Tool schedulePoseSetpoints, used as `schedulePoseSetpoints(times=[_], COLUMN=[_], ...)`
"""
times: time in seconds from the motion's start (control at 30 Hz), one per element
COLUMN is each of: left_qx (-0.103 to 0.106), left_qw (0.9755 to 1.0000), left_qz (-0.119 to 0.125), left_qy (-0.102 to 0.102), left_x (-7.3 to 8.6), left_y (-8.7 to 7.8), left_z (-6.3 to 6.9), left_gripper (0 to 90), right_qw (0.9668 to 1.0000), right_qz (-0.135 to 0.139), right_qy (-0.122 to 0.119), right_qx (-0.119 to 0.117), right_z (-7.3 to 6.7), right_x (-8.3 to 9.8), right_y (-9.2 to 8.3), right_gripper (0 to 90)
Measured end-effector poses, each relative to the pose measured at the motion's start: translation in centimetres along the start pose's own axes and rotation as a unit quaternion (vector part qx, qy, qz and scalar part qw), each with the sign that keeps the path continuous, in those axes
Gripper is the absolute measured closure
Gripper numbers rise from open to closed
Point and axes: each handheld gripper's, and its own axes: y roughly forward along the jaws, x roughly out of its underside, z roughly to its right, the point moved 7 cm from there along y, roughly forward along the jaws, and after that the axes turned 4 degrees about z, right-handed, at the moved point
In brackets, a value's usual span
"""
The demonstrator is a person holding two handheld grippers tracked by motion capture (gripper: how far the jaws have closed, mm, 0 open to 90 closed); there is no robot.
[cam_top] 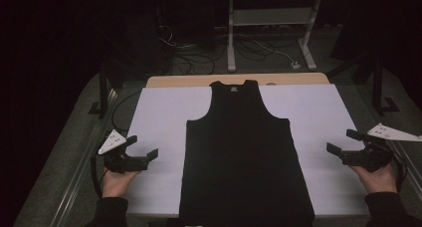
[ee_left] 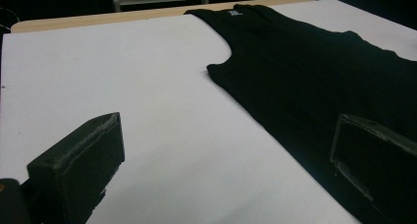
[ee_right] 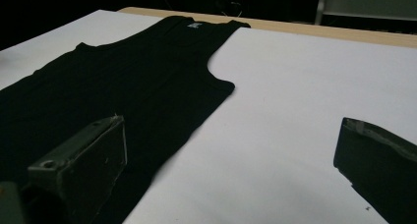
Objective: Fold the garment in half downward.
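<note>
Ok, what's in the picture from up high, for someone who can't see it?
A black sleeveless fabric top lies flat, neck away from the person, in the middle of a white sheet-covered table. The left gripper and the right gripper are held open on either side, apart from the top. The room behind is dark, with cables on the floor.

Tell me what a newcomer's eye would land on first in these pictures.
A black tank top lies flat down the middle of a white sheet on the table, neck toward the far edge. On either side an open gripper hovers, the left gripper and the right gripper, both clear of the cloth.
</note>
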Motion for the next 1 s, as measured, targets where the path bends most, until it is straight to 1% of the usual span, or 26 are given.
schedulePoseSetpoints(times=[0.13, 0.27, 0.37, 0.4, 0.5, 0.53, 0.57, 0.6, 0.67, 0.77, 0.87, 0.9, 1.0], left_qx=[0.000, 0.002, 0.002, 0.005, 0.005, 0.006, 0.006, 0.007, 0.004, -0.003, -0.015, -0.015, -0.008], left_qw=[1.0000, 1.0000, 1.0000, 1.0000, 0.9999, 0.9999, 0.9999, 0.9999, 0.9999, 0.9998, 0.9991, 0.9991, 0.9991], left_qz=[0.005, -0.001, -0.001, -0.001, -0.007, -0.009, -0.008, -0.008, -0.011, -0.015, -0.012, -0.012, -0.019], left_qy=[-0.005, 0.003, 0.001, 0.001, 0.008, 0.008, 0.007, 0.005, 0.006, 0.015, 0.038, 0.039, 0.038], left_x=[-0.1, -0.1, -0.1, -0.1, 0.0, 0.0, 0.0, 0.0, -0.1, -0.4, -1.1, -1.3, -1.8], left_y=[-0.1, 0.0, 0.0, 0.0, 0.1, 0.1, 0.2, 0.2, 0.2, 0.2, 0.1, 0.1, 0.4], left_z=[0.0, 0.0, 0.1, 0.2, 0.4, 0.4, 0.4, 0.4, 0.3, 0.2, 0.5, 0.5, 0.7], left_gripper=[0.0, 0.0, 0.0, 0.0, 0.0, 0.0, 0.0, 0.0, 0.0, 0.0, 0.0, 0.0, 0.0], right_qw=[1.0000, 1.0000, 1.0000, 0.9999, 0.9999, 0.9998, 0.9998, 0.9999, 0.9999, 0.9998, 0.9997, 0.9997, 0.9996], right_qz=[-0.003, -0.004, -0.006, -0.008, -0.006, -0.006, -0.004, -0.002, 0.001, -0.005, -0.007, -0.008, -0.013], right_qy=[0.000, 0.004, -0.003, -0.007, -0.011, -0.018, -0.018, -0.015, -0.015, -0.022, -0.022, -0.023, -0.025], right_qx=[-0.001, 0.000, 0.003, 0.005, 0.006, 0.009, 0.011, 0.008, 0.006, 0.002, -0.001, -0.001, -0.004], right_z=[0.0, 0.0, 0.0, 0.0, -0.4, -0.5, -0.6, -0.7, -1.0, -1.3, -1.4, -1.4, -1.4], right_x=[0.0, -0.1, -0.1, -0.2, -0.4, -0.6, -0.7, -0.9, -1.2, -1.8, -2.2, -2.4, -2.7], right_y=[0.1, 0.2, 0.2, 0.3, 0.3, 0.3, 0.3, 0.3, 0.3, 0.6, 0.8, 0.8, 1.1], right_gripper=[0.0, 0.0, 0.0, 0.0, 0.0, 0.0, 0.0, 0.0, 0.0, 0.0, 0.0, 0.0, 0.0])
